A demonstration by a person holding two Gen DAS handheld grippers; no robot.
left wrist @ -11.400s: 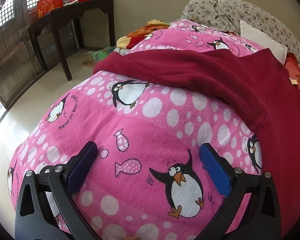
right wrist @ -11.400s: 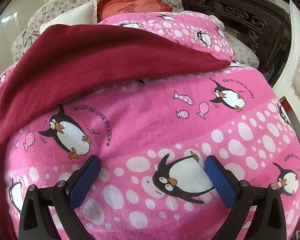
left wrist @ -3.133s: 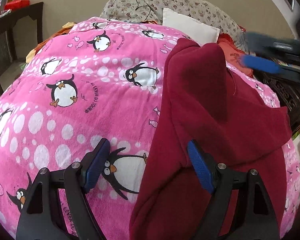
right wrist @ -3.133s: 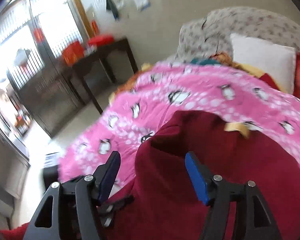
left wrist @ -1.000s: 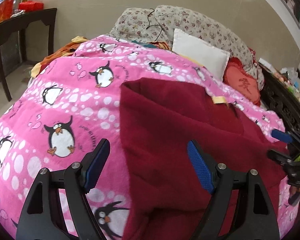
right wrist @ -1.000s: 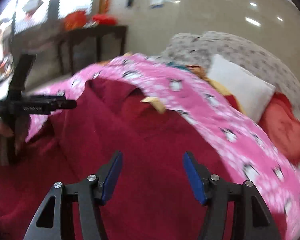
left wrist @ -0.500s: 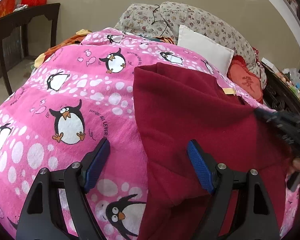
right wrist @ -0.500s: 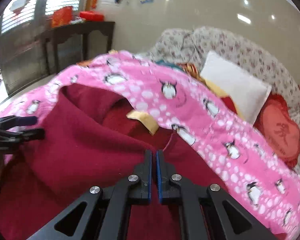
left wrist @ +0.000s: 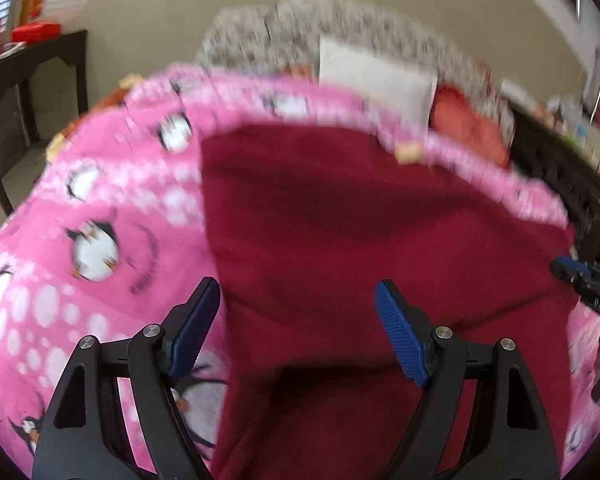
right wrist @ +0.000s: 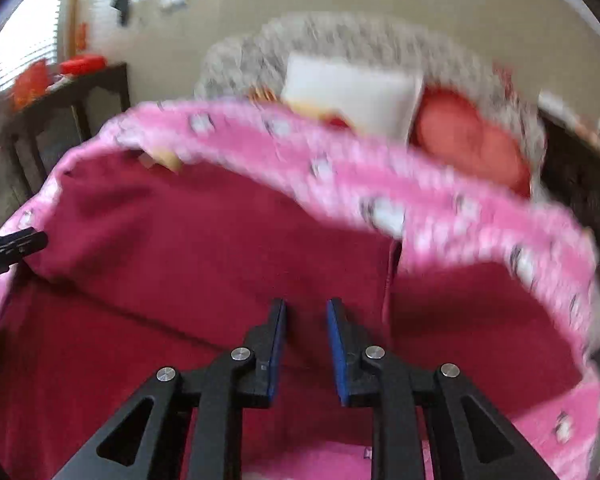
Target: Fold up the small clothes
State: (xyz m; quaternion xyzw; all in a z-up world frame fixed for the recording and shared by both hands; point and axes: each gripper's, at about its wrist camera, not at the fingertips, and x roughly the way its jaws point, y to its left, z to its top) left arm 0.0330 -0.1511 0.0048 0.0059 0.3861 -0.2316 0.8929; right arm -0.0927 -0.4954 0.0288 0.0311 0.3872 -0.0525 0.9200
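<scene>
Through my left wrist camera, my left gripper (left wrist: pixel 296 312) gapes wide over the left edge of the dark red fleece garment (left wrist: pixel 340 220), which lies on the pink penguin-print blanket (left wrist: pixel 100 208). My right gripper (left wrist: pixel 572 274) shows at the far right. Through my right wrist camera, its jaws stand narrowly apart, empty, above the garment (right wrist: pixel 204 256); a white pillow (right wrist: pixel 352 96) lies beyond.

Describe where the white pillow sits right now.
In both wrist views the white pillow lies at the far end of the bed, beyond the pink penguin blanket, against the floral cushion, left of a red cushion.
</scene>
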